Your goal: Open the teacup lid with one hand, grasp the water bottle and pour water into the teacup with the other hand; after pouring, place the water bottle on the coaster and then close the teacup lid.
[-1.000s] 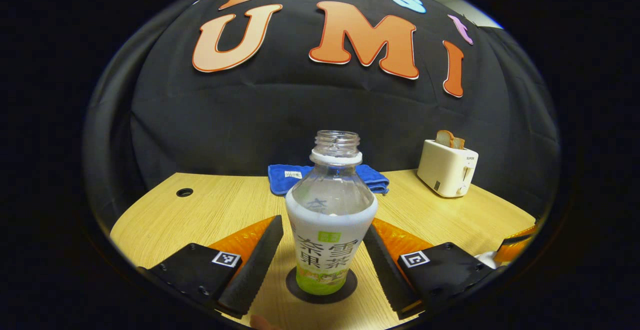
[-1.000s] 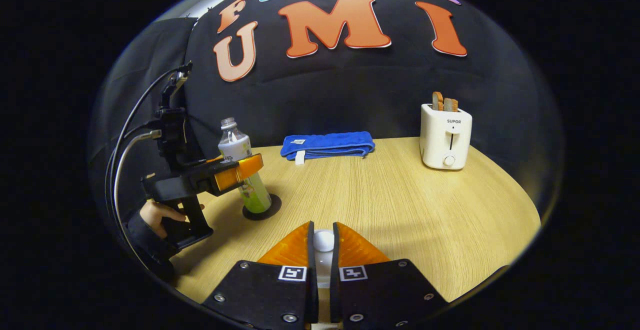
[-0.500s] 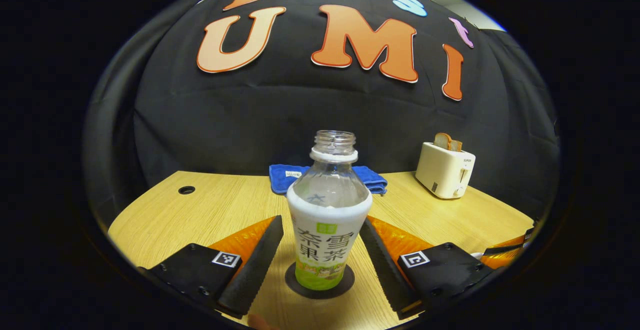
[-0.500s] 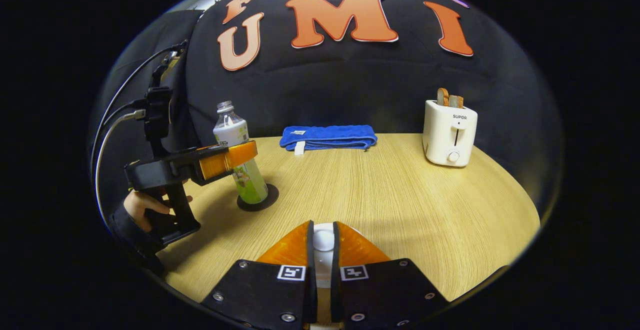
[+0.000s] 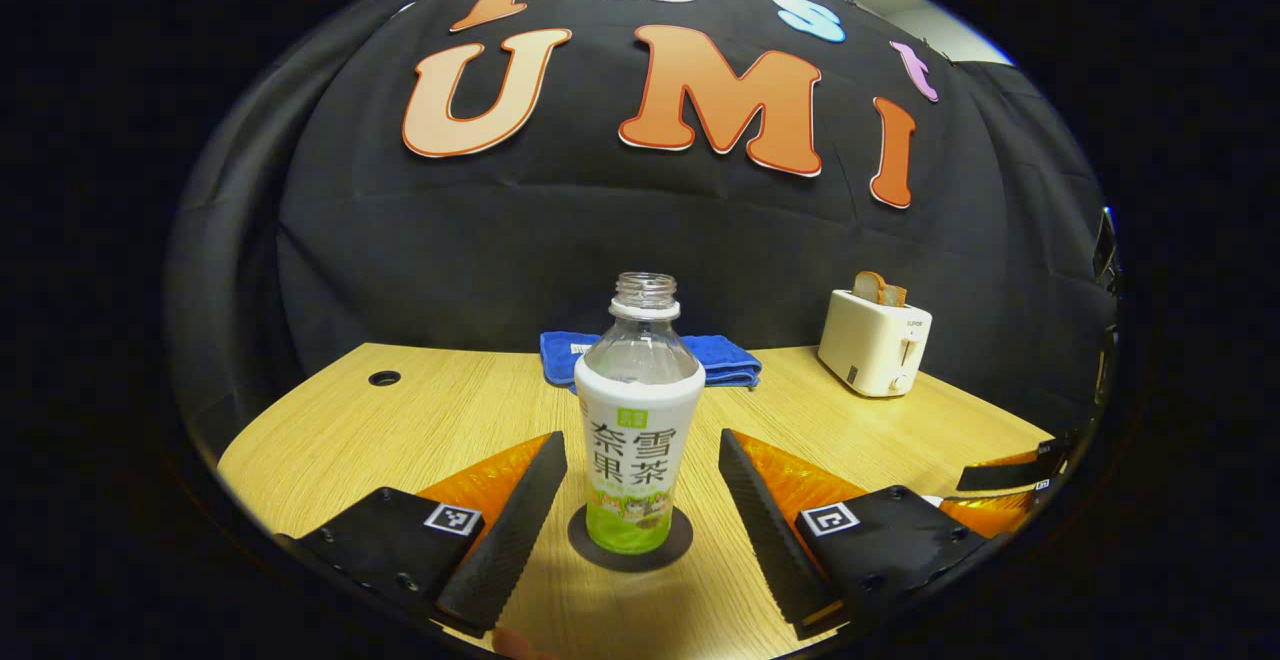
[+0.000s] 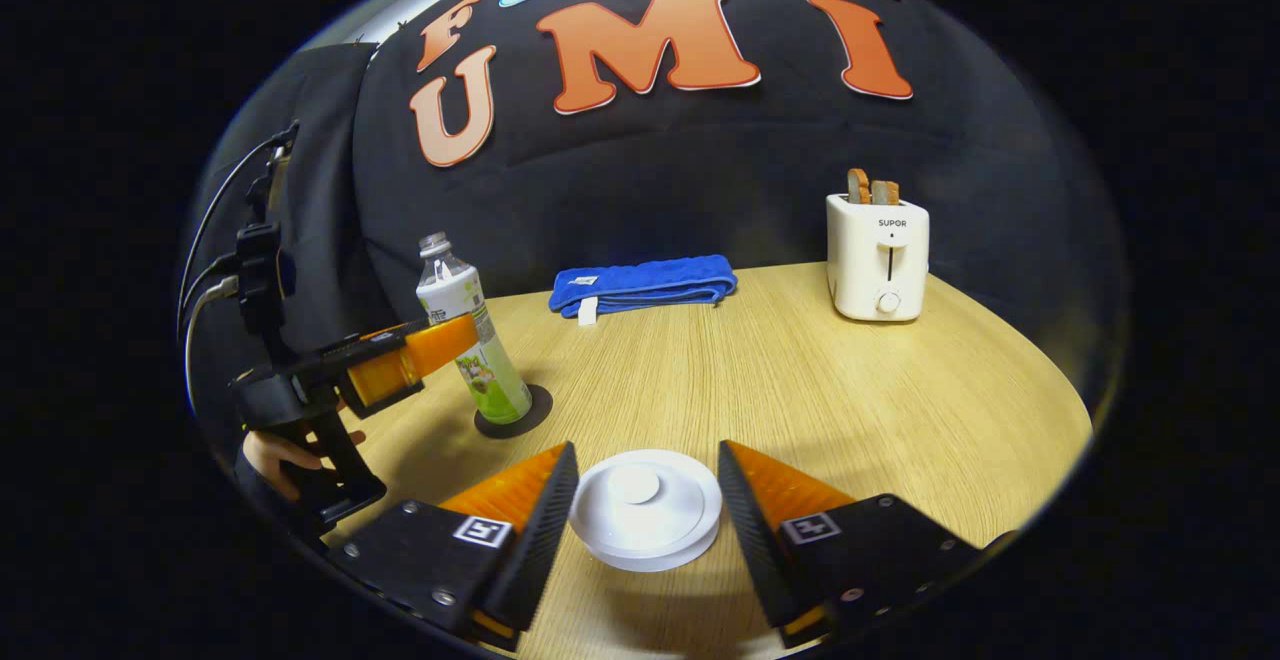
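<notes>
Wrapping up, by the look of it: the water bottle (image 5: 640,430) stands upright on the dark coaster (image 5: 630,540), uncapped, and the left gripper (image 5: 640,500) has its fingers spread wide, flanking the bottle without touching it. Over in the right gripper view, the white teacup lid (image 6: 645,505) sits flat and low, apparently on the teacup itself, though the cup body is hidden beneath it, and the right gripper (image 6: 645,500) is released too, fingers parted either side of the lid with clear gaps. So both placing the bottle and closing the lid read as done; what remains, I'd judge, is simply drawing both grippers straight back without clipping the bottle or nudging the lid. Compared with a second ago, that's a real change on the right: those fingers were clenched on the lid's knob, and now they've sprung open. On the left, the bottle looks smaller and farther off than before, so that gripper has been backing away. The blue towel (image 6: 645,285) and toaster (image 6: 878,255) at the back of the wooden table (image 6: 850,420) haven't shifted.
</notes>
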`<state>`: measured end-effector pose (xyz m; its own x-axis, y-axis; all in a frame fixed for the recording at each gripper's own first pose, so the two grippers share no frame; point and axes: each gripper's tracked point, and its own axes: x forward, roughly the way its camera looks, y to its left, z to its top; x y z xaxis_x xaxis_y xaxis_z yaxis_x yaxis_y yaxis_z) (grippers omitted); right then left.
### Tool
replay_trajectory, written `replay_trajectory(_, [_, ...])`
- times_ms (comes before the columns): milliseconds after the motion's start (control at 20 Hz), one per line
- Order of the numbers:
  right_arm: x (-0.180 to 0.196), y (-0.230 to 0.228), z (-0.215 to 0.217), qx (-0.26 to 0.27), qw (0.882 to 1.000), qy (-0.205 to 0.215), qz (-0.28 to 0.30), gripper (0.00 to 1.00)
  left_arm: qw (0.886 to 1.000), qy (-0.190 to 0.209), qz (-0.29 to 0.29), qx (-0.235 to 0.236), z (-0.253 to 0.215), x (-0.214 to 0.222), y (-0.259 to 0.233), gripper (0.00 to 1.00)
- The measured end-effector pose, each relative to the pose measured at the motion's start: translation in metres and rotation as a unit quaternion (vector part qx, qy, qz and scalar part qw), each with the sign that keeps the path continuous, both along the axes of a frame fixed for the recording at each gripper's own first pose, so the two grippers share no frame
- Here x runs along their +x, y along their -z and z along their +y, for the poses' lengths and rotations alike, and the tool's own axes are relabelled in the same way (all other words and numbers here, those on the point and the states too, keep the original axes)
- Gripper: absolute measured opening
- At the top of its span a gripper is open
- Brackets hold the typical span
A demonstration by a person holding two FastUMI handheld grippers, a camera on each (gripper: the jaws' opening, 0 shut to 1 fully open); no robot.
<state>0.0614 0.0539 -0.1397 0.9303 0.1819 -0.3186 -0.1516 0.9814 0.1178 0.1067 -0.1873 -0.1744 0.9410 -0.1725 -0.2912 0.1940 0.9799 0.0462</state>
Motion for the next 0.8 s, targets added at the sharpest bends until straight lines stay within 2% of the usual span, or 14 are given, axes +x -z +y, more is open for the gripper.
replay_trajectory(50, [-0.003,-0.005,-0.002,0.005,1.0,0.003,-0.003,0.86,1.0,-0.002,-0.001,-0.002,0.002,-0.008,-0.003,1.0])
replay_trajectory(100, [-0.006,-0.009,-0.003,0.009,1.0,0.004,-0.007,0.98,1.0,-0.005,-0.005,-0.006,0.005,-0.016,-0.008,1.0])
replay_trajectory(450, [-0.03,-0.051,-0.017,-0.01,0.998,0.014,-0.06,0.98,0.999,-0.035,-0.04,-0.004,0.039,-0.072,-0.054,0.99])
replay_trajectory(800, [-0.04,-0.079,-0.031,-0.032,0.993,0.032,-0.11,0.98,0.995,-0.075,-0.066,-0.02,0.073,-0.093,-0.084,0.99])
